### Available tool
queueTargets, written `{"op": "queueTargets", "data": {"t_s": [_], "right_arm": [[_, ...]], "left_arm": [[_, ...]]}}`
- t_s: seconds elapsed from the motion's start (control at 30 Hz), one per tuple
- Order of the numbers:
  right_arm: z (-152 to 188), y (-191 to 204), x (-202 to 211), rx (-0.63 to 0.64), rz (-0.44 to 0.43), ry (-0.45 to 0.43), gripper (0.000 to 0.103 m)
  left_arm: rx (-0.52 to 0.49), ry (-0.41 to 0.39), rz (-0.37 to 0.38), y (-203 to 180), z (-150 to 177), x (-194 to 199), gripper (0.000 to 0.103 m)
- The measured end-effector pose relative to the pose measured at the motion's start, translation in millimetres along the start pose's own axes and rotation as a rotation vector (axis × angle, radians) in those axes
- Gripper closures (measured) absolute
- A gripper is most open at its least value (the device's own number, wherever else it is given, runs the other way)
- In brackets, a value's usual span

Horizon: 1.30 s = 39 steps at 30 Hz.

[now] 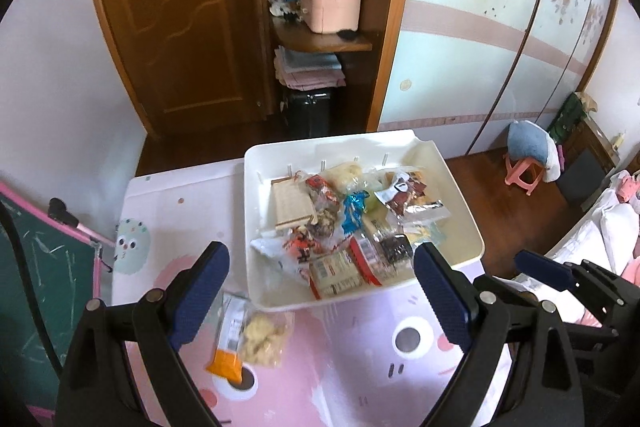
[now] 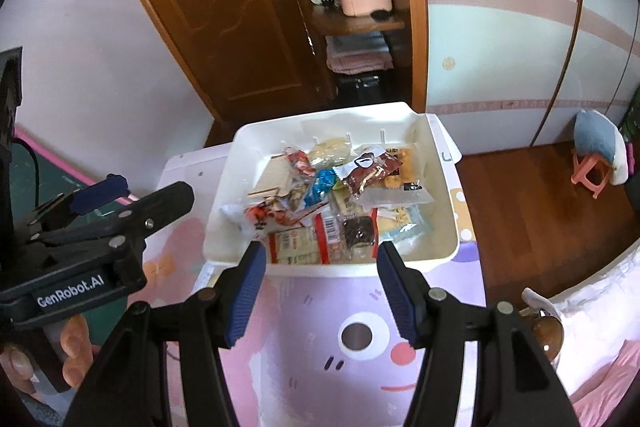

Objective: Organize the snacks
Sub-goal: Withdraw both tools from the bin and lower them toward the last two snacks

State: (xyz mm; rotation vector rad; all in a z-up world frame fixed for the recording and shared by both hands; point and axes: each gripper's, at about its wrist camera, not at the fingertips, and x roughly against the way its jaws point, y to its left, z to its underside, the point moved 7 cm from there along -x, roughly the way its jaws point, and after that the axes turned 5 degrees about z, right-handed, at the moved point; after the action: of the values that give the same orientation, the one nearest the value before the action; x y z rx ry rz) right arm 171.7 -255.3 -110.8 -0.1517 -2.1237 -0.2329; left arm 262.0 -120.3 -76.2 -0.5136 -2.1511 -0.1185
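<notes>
A white bin [image 1: 460, 205] holds several snack packets [image 1: 348, 227] on a pink cartoon table [image 1: 340, 359]. One clear packet with an orange label [image 1: 250, 337] lies on the table, outside the bin's near left corner. My left gripper [image 1: 320, 291] is open and empty above the table, its left finger just beside that loose packet. My right gripper [image 2: 320, 291] is open and empty, just in front of the bin's [image 2: 440, 167] near wall. The left gripper [image 2: 108, 203] also shows at the left of the right wrist view.
A green chalkboard with a pink frame [image 1: 36, 267] stands left of the table. A wooden door [image 1: 172, 7] and shelves with a pink basket [image 1: 332, 7] are behind. A pink stool with a blue cushion [image 1: 528, 159] stands on the floor at right. A bed [image 1: 600, 235] is at far right.
</notes>
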Motion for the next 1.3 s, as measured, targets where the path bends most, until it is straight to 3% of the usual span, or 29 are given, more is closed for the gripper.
{"op": "queueTargets", "data": {"t_s": [0.3,0.67,0.87,1.3], "right_arm": [[25,11,45,0.039,-0.049,-0.042,0.045],[47,47,42,0.088,-0.092,-0.021,0.045],[56,75,7,0.071,-0.107,0.045,0.045],[89,139,-129,-0.002,-0.094,0.279,0.045]], "left_arm": [[-0.003,-0.061,-0.046,-3,36,66,0.01],[-0.002,-0.065,-0.101,43,83,100,0.01],[0.014,0.019,-0.13,90,109,71,0.01],[-0.002,0.241,-0.096,176,149,-52,0.01]]}}
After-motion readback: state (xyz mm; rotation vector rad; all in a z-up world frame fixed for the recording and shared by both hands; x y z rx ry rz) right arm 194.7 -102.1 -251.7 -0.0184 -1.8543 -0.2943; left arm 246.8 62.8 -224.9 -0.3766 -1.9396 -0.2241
